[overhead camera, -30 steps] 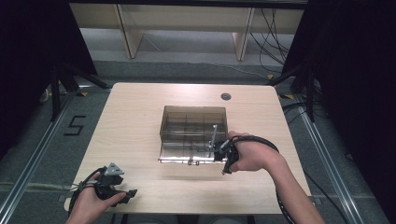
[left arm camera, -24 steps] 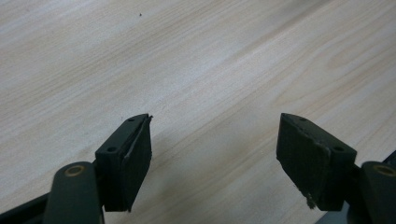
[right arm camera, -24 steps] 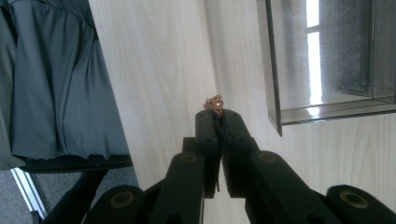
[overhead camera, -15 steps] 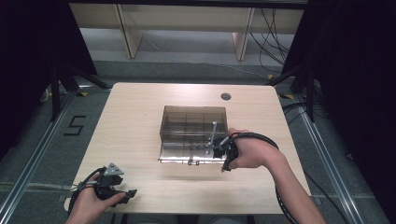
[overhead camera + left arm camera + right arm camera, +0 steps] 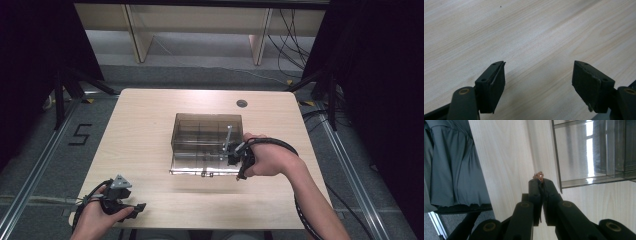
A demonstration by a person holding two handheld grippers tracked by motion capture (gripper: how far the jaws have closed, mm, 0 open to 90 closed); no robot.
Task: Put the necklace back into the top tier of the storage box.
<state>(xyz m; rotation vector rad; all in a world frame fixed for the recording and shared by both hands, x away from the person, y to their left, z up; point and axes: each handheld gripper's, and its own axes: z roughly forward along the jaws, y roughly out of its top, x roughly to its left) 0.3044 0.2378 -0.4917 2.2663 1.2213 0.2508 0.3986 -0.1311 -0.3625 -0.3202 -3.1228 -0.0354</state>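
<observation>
While our left gripper (image 5: 131,209) rests at the table's (image 5: 145,130) near left corner, jaws wide apart and empty, our right gripper (image 5: 540,179) pinches a tiny coppery bead (image 5: 539,175) at its closed tips. We hold it just beside the near right edge of the clear compartment box (image 5: 200,135), likely ready to drop the bead into a cell.

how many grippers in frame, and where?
2. Left gripper at the table's near left corner, jaws open. Right gripper beside the clear box, shut on a small coppery piece.
</observation>
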